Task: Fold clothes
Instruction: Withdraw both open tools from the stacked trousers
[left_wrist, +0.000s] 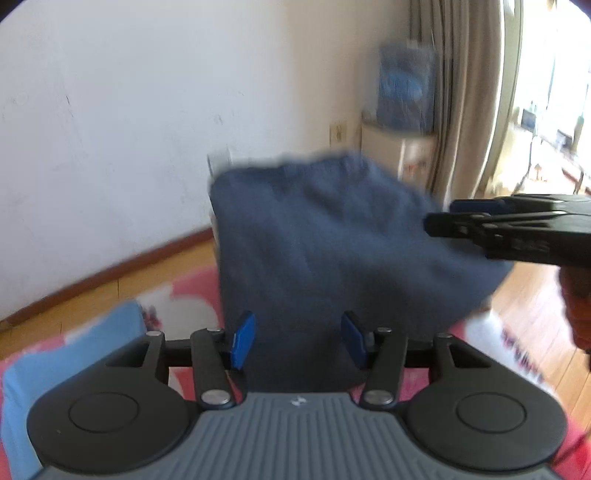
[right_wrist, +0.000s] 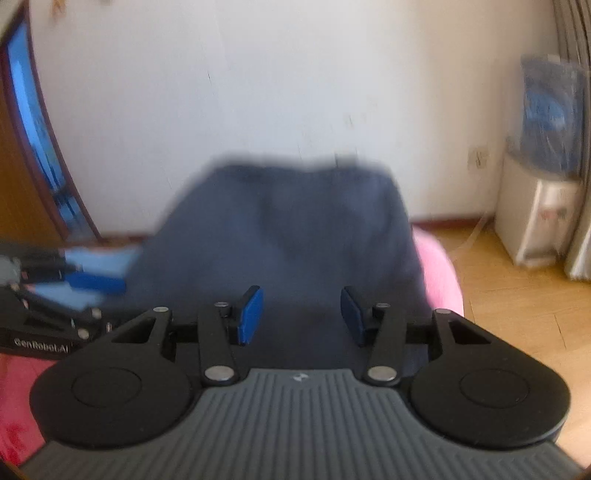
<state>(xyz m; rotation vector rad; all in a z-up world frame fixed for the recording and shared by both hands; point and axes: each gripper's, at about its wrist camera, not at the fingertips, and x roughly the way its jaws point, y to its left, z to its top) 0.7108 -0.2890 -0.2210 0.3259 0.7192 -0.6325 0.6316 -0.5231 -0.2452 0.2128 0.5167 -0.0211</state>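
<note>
Left wrist view: my left hand-held gripper (left_wrist: 298, 339) stands open, gripping nothing, the blurred navy garment (left_wrist: 332, 236) ahead of its pads above the pink mat (left_wrist: 192, 291). My right hand-held gripper (right_wrist: 301, 317) is likewise parted and empty.

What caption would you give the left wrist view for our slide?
Left gripper, jaws apart, faces a blurred dark blue garment above a pink patterned mat; right gripper enters from the right.
</note>
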